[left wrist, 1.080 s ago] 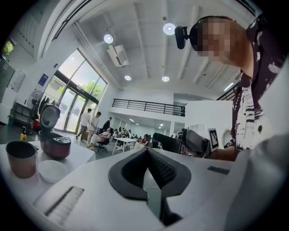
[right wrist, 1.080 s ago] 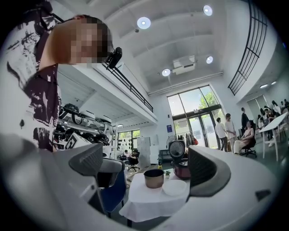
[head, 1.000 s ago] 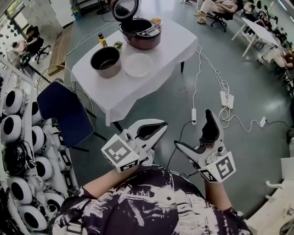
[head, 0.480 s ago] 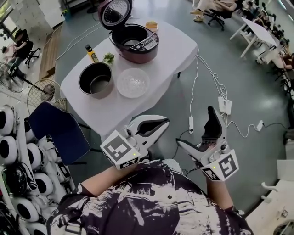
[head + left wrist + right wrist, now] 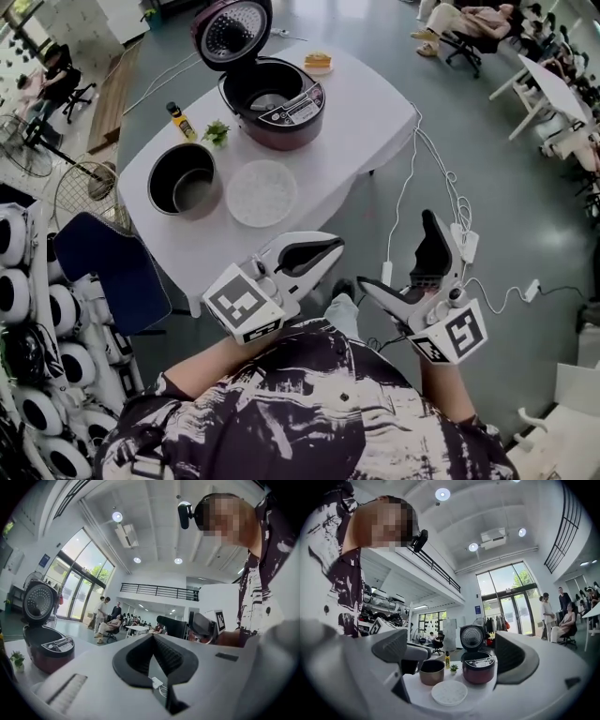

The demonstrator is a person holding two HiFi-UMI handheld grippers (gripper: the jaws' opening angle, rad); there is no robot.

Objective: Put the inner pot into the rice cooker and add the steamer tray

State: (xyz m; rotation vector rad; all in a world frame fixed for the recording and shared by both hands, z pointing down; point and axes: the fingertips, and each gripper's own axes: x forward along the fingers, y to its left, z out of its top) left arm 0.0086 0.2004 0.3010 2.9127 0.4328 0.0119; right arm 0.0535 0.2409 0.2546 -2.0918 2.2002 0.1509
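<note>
Head view. A table (image 5: 375,112) under a white cloth stands at 11 o'clock from the person, well apart from both grippers.

The rice cooker (image 5: 272,98) sits on the far half of the table, with its lid (image 5: 232,28) raised at its 11 o'clock side. The inner pot (image 5: 183,187) stands upright on the cloth at 7 o'clock of the cooker, outside it. The steamer tray (image 5: 262,192) lies flat just beside the pot, at the pot's 3 o'clock and the cooker's 6 o'clock. It is apart from the cooker.

A small bottle (image 5: 177,120) and a green plant (image 5: 217,133) stand at 12 to 1 o'clock of the pot. A small yellow item (image 5: 318,61) at 1 o'clock of the cooker is too small to identify, possibly food.

The left gripper (image 5: 333,246) is held off the near edge of the table, at 6 o'clock of the tray. Its own view shows the jaws clenched tip to tip, with nothing held between them.

The right gripper (image 5: 394,253) is at 3 o'clock of the left one, over the floor. Its jaws are spread wide and empty, and its own view frames the cooker, pot and tray far off between them.

A blue chair (image 5: 112,272) stands at 7 o'clock of the table. White cables (image 5: 412,159) trail across the floor at the table's 4 o'clock.
</note>
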